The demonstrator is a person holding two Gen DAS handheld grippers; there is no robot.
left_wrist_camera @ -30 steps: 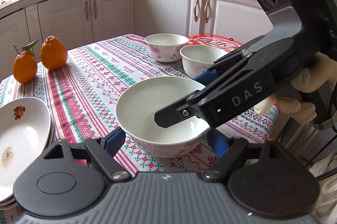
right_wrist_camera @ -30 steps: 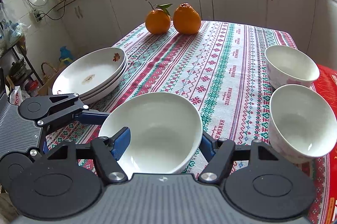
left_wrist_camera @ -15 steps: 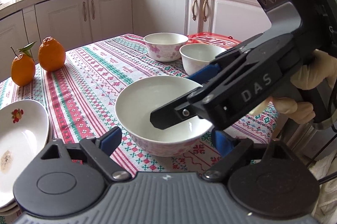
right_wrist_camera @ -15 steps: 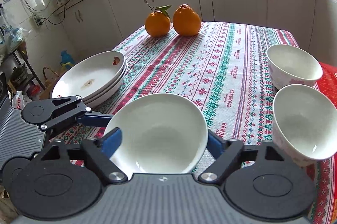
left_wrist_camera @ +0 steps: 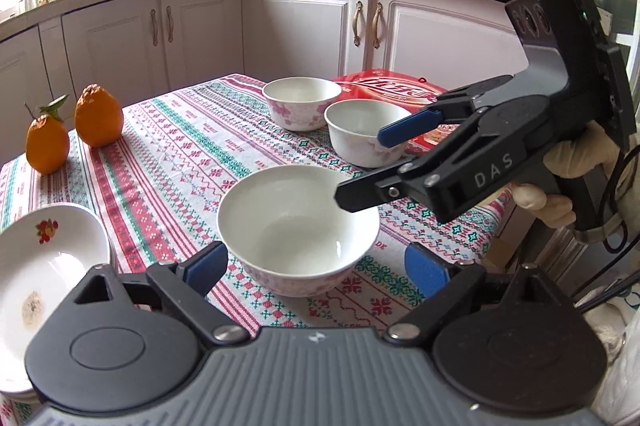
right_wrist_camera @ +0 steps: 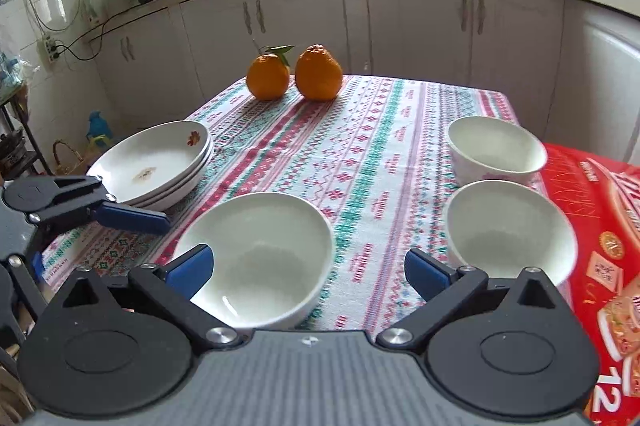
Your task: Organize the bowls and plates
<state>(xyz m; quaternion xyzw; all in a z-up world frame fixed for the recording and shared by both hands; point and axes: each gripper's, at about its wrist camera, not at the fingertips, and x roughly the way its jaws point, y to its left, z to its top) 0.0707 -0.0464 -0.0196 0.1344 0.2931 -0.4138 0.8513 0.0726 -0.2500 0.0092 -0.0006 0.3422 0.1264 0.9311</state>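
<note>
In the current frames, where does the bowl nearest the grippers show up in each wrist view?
Left wrist: the nearest bowl sits at lower centre on the tablecloth, between the open left gripper fingers.
Right wrist: the same bowl sits lower centre-left, beside the right gripper, also open.
Shared landmark: the two oranges, far left in the left view, top centre in the right.

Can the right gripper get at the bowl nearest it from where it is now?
Probably yes. The right gripper is open, the nearest bowl sits just ahead, partly between its fingers, and nothing lies between them.
</note>
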